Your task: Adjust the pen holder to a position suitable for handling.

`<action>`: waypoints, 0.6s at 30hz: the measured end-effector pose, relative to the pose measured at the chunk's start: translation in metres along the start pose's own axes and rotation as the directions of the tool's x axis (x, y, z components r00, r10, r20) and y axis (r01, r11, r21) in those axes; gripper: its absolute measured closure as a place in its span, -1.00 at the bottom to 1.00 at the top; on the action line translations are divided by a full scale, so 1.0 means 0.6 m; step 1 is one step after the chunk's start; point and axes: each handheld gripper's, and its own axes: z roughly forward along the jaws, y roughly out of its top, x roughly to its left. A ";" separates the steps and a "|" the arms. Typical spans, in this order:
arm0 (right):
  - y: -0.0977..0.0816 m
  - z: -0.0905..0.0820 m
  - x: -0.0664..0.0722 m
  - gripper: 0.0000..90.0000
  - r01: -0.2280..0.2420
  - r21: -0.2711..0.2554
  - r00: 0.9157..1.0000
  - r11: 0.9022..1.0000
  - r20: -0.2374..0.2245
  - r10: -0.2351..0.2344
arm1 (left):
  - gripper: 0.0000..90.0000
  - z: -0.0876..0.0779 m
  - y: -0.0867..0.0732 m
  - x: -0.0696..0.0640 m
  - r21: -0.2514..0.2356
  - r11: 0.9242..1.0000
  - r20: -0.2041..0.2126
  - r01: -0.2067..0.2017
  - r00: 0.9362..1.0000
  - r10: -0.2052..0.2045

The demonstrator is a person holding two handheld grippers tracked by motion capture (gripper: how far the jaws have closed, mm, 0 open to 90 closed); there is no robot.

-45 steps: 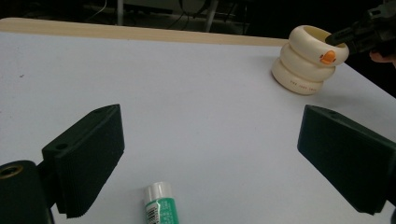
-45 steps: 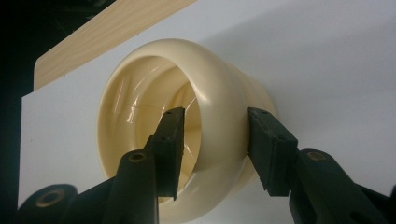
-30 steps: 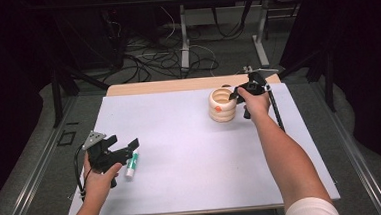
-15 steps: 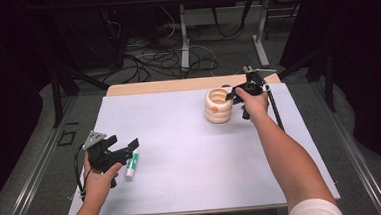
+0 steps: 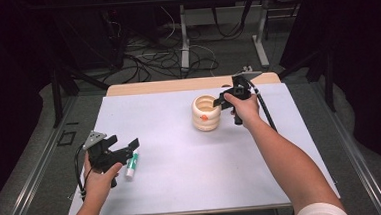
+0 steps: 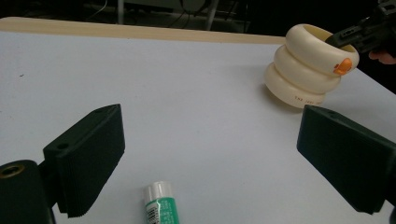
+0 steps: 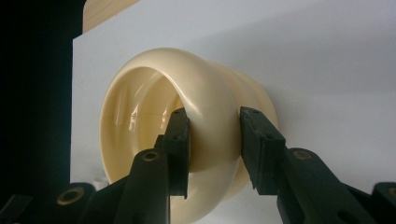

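Note:
A cream ribbed cup [image 5: 206, 114] with an orange spot stands at the back right of the white tabletop [image 5: 183, 188]. My right gripper [image 5: 219, 101] is shut on its rim, one jaw inside and one outside. In the right gripper view the cup [image 7: 210, 107] wall sits pinched at the right gripper [image 7: 212, 135]. In the left gripper view the cup [image 6: 308, 65] leans slightly. A green-and-white glue stick [image 5: 131, 165] lies at the front left. My left gripper [image 5: 128, 145] hovers open just over it. The left gripper [image 6: 210, 154] holds nothing, with the glue stick [image 6: 159, 205] below.
A strip of bare wood [image 5: 147, 86] runs along the table's far edge. Beyond it the floor holds cables [image 5: 150, 60] and metal stand legs [image 5: 184, 42]. Grey rails [image 5: 37, 167] flank the table at both sides.
The right gripper has drawn the cup a little left and toward the person. The left gripper and glue stick have stayed put.

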 end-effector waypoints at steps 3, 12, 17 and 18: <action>-0.005 0.002 0.005 0.44 0.012 0.010 1.000 1.000 0.000 -0.012 | -0.82 0.000 0.000 0.000 -0.003 1.000 -0.001 0.003 1.000 -0.003; -0.021 0.007 0.022 0.44 0.065 0.056 0.998 0.996 0.005 -0.066 | -0.82 0.001 0.000 0.000 -0.003 1.000 -0.001 0.004 1.000 -0.004; -0.033 0.008 0.033 0.44 0.103 0.089 0.995 0.991 0.007 -0.104 | -0.82 0.000 0.000 0.000 -0.003 1.000 -0.002 0.002 1.000 -0.002; -0.035 0.008 0.035 0.44 0.114 0.092 0.993 0.989 0.007 -0.115 | -0.82 0.000 0.000 0.000 -0.001 1.000 -0.002 -0.001 1.000 0.001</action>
